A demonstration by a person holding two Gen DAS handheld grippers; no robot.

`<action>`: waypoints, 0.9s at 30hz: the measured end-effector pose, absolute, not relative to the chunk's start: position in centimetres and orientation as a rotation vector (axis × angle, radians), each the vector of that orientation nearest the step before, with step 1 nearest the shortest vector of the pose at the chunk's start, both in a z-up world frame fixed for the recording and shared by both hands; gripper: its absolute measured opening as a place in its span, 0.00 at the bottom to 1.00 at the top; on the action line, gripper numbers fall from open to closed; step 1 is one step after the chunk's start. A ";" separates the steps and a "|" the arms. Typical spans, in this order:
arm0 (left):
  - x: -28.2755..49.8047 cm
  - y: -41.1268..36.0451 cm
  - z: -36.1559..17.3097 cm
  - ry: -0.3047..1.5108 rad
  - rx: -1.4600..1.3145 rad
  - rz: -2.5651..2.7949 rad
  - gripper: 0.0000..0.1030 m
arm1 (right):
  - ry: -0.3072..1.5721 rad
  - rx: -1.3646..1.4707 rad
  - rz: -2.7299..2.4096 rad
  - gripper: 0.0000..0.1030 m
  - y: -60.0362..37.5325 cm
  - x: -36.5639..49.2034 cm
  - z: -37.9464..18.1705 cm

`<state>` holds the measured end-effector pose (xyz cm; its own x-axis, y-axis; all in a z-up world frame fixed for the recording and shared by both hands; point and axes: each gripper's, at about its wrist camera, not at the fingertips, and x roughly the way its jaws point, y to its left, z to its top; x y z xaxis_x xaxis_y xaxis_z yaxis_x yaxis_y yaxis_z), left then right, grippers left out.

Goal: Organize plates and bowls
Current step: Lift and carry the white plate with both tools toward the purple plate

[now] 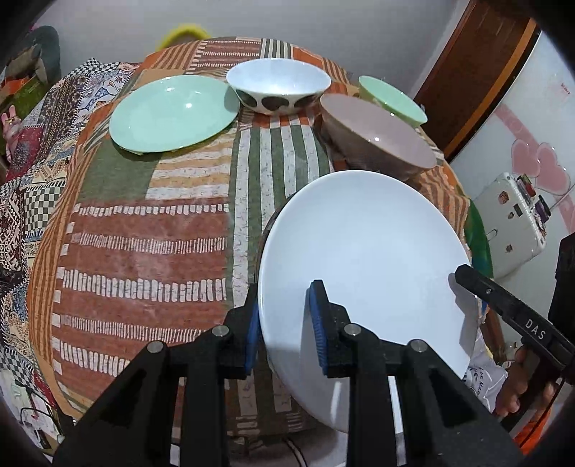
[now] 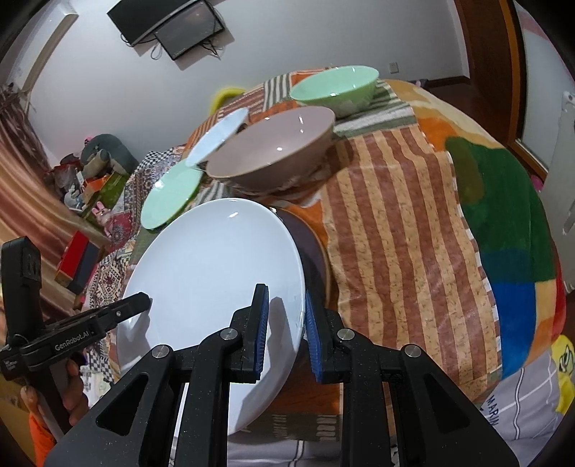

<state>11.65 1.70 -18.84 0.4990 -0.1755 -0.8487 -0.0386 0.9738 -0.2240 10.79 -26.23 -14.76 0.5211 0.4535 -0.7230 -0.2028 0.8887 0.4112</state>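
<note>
A large white plate [image 1: 363, 244] [image 2: 212, 280] is held tilted above the near edge of the patterned table [image 1: 143, 244]. My left gripper [image 1: 285, 323] is shut on its left rim. My right gripper [image 2: 285, 330] is shut on its right rim, and its finger also shows in the left wrist view [image 1: 478, 283]. Farther back lie a mint green plate [image 1: 172, 111] [image 2: 172, 194], a white bowl with dark spots [image 1: 278, 84], a mauve bowl [image 1: 377, 133] [image 2: 276, 147] and a mint green bowl [image 1: 391, 98] [image 2: 334, 88].
A striped and patchwork cloth [image 2: 406, 230] covers the table. A white appliance [image 1: 510, 222] stands at the right of the table. Cluttered boxes and toys [image 2: 90, 172] lie on the left. A wall screen [image 2: 172, 25] hangs behind.
</note>
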 end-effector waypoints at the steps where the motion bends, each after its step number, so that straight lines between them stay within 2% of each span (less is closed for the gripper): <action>1: 11.9 1.6 -19.1 1.050 -0.219 -0.079 0.27 | 0.951 0.294 0.397 0.19 -26.3 10.9 -14.9; 27: 14.7 2.2 -21.0 1.062 -0.212 -0.038 0.31 | 0.966 0.247 0.376 0.19 -25.0 12.2 -15.5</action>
<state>14.72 2.24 -21.01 0.4888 -0.1328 -0.8622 -0.0708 0.9790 -0.1910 12.24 -25.03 -15.52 0.5112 0.4174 -0.7513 -0.2006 0.9080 0.3679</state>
